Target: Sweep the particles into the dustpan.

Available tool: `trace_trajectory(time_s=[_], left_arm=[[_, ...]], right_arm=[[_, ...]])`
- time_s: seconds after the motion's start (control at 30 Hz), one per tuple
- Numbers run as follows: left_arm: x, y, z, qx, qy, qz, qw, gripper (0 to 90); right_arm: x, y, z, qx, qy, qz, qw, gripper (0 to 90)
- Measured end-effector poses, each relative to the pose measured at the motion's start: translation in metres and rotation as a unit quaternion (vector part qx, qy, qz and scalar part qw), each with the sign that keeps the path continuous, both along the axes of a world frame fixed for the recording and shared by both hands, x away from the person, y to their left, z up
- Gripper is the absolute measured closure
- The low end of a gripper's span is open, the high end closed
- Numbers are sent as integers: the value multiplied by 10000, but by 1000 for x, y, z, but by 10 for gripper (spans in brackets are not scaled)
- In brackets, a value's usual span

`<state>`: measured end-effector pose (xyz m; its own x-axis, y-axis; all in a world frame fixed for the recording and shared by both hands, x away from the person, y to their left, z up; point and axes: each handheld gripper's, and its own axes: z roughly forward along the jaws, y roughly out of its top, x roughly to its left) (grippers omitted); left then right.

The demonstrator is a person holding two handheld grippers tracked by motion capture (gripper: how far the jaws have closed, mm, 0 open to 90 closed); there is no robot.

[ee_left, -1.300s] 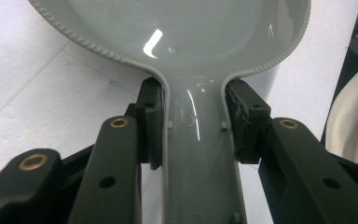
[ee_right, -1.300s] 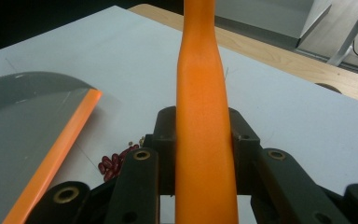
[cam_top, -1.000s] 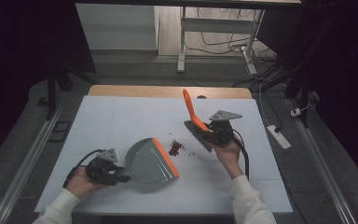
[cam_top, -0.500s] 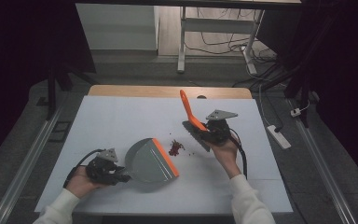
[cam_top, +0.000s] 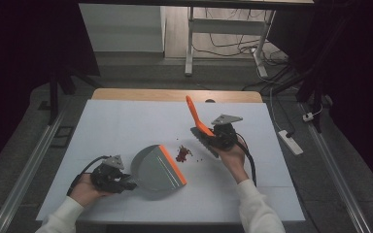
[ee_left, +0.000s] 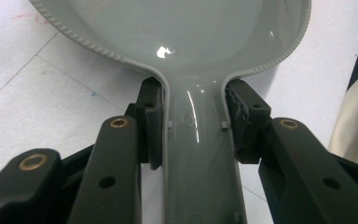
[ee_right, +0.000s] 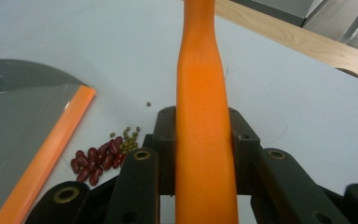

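A grey dustpan (cam_top: 154,167) with an orange lip (cam_top: 172,164) lies on the white table; my left gripper (cam_top: 126,184) is shut on its handle (ee_left: 196,154). My right gripper (cam_top: 209,135) is shut on an orange-handled brush (cam_top: 194,116), the handle (ee_right: 203,116) running up between its pads and the dark bristle head low by the table. A small pile of red beans (cam_top: 183,153) with a few green ones (ee_right: 129,140) lies between the pan's lip (ee_right: 46,154) and the brush, right of the lip.
The white sheet (cam_top: 126,126) covers the table, with a wooden strip (cam_top: 141,94) along the far edge. A white power strip (cam_top: 290,141) lies on the floor to the right. Metal rails run along both sides.
The brush and my right gripper have shifted slightly left toward the bean pile. The dustpan and my left gripper stay put.
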<state>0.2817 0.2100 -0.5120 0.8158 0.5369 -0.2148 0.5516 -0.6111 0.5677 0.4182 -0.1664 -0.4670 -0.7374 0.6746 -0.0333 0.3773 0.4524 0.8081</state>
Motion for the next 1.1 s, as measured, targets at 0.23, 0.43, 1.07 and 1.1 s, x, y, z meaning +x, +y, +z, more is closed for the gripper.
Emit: trace_trajectory(time_s=[0.23, 0.43, 1.07, 1.1], left_arm=[[0, 0, -1, -15, 10, 15, 10000, 615], [2, 0, -2, -59, 106, 25, 9999, 615], [5, 0, -3, -77, 188, 12, 9998, 615], [5, 0, -3, -77, 188, 12, 9998, 615]], right_arm=[[2, 5, -8, -210, 68, -1, 9998, 697], [3, 11, -13, -319, 107, 54, 9994, 697], [2, 27, -23, -582, 185, 253, 9978, 697], [1, 29, -23, -589, 200, 277, 9977, 697]])
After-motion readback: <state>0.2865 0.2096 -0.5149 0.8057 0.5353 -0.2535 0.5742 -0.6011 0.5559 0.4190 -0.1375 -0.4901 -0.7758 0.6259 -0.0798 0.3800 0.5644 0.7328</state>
